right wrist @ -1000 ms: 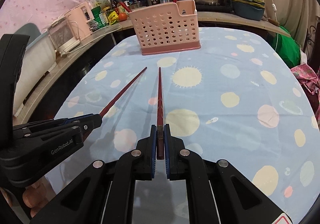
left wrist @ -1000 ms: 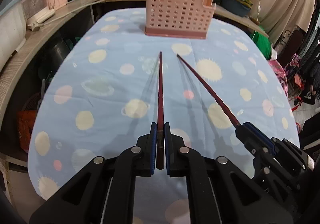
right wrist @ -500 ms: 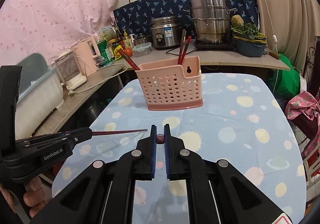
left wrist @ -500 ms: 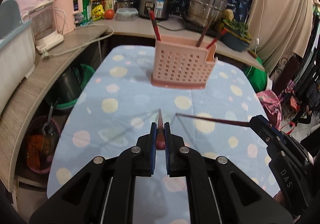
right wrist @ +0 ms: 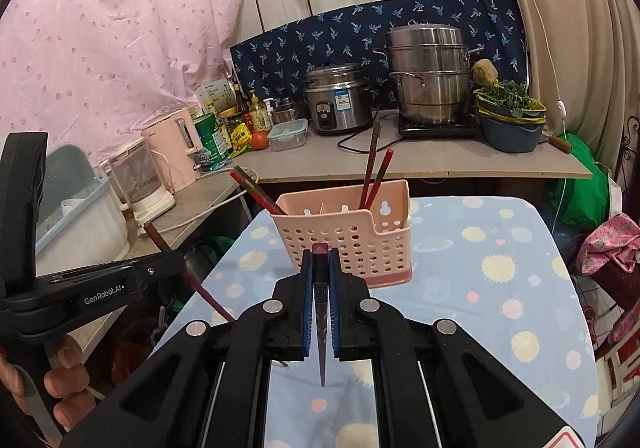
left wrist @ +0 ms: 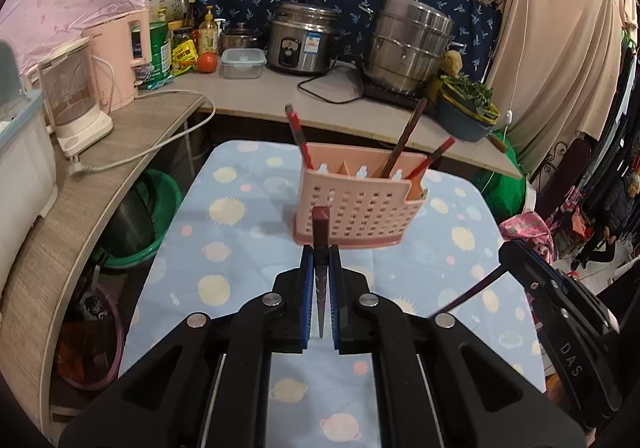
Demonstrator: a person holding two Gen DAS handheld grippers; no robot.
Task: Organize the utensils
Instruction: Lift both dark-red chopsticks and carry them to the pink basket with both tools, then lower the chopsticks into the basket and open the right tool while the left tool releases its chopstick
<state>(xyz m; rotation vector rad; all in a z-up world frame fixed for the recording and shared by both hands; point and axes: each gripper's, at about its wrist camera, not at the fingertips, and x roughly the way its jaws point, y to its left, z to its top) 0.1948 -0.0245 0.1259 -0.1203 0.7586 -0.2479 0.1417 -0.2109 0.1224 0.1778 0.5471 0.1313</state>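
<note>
My left gripper [left wrist: 321,254] is shut on a dark red chopstick [left wrist: 321,221], whose thick end pokes up past the pads while the thin tip hangs below. In the right wrist view my right gripper [right wrist: 320,256] is shut the same way on a second dark red chopstick [right wrist: 320,280]. Both hover above the table, short of the pink perforated basket [left wrist: 352,207] [right wrist: 348,232]. Several red chopsticks [left wrist: 404,139] [right wrist: 376,167] stand in the basket. Each gripper shows in the other's view: the right gripper [left wrist: 516,254] at the right, the left gripper [right wrist: 170,262] at the left.
The table [left wrist: 240,272] wears a blue cloth with pale dots. Behind it runs a counter [left wrist: 256,91] with a rice cooker [left wrist: 302,43], a steel steamer pot [left wrist: 408,47] and kettles [left wrist: 76,87]. A green basin [left wrist: 160,191] sits under the counter. A person's hand [right wrist: 60,388] holds the left gripper.
Both grippers have risen from low over the cloth. The chopsticks, which lay pointing ahead towards the basket, have swung to hang tip-down in the jaws. The basket now sits closer.
</note>
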